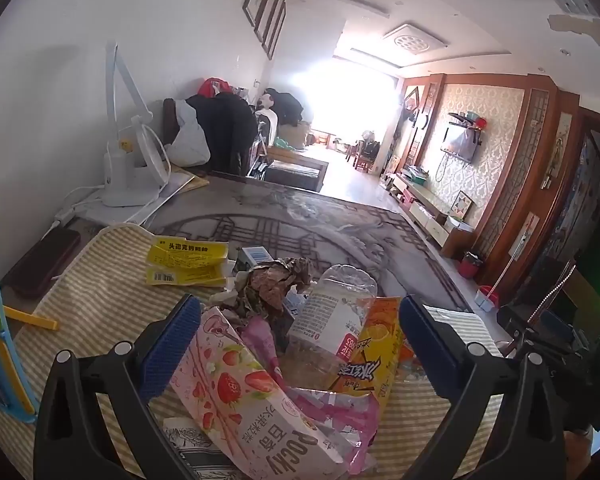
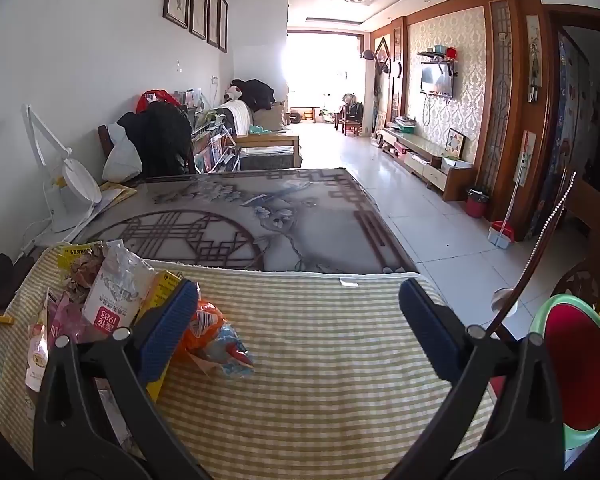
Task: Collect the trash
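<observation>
Striped cloth point(image 2: 320, 360) on patterned table point(image 2: 260, 216) w/ trash pile point(image 1: 284, 344); both tools wide open, holding nothing.

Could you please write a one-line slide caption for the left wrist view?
Open left gripper poised over a trash pile, pink Pocky box and clear plastic bottle, on a striped mat.

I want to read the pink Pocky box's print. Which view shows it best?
The left wrist view: the pink Pocky box lies close between the open left gripper fingers, strawberry face up. The right wrist view shows only its edge at far left.
</observation>
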The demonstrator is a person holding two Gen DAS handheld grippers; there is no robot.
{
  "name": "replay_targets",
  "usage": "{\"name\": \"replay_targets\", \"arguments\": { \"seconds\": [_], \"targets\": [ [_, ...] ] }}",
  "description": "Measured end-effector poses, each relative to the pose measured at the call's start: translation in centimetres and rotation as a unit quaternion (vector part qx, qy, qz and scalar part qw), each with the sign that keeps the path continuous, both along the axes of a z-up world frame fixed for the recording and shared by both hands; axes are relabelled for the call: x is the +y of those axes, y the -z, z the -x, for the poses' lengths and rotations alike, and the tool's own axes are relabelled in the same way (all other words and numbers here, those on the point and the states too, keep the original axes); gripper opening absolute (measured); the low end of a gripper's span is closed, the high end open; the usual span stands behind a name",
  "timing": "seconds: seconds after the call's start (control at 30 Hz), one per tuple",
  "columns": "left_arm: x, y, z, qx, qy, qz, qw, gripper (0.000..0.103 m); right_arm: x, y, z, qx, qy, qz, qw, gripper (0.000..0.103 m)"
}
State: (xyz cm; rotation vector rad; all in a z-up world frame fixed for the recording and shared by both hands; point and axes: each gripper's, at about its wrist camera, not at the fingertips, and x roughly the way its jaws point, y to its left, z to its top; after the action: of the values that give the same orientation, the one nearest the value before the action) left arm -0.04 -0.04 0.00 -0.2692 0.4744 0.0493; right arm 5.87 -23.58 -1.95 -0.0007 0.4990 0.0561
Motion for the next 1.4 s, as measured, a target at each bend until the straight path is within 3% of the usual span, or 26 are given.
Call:
{"name": "replay_targets", "arguments": {
  "seconds": [0.2,0.27,1.4],
  "targets": [
    [-0.4,-0.2,0.7,-0.005,0.011,-0.011,0.9999,0.095,0.0,0.0,0.1,-0.001,0.000,0.001,1.000,0.099],
    [-0.5,0.5,0.0,0.008,-0.005,-0.022,0.9997,0.095,0.1,0.1,0.0,0.005,-0.001,0.003,1.000,0.099],
    [-0.1,0.2,-0.1,0.014,-0.007,-0.013,0.9998,0.095,0.8,0.9,-0.5,0.022,-0.012,0.010,1.000,0.099]
  ]
}}
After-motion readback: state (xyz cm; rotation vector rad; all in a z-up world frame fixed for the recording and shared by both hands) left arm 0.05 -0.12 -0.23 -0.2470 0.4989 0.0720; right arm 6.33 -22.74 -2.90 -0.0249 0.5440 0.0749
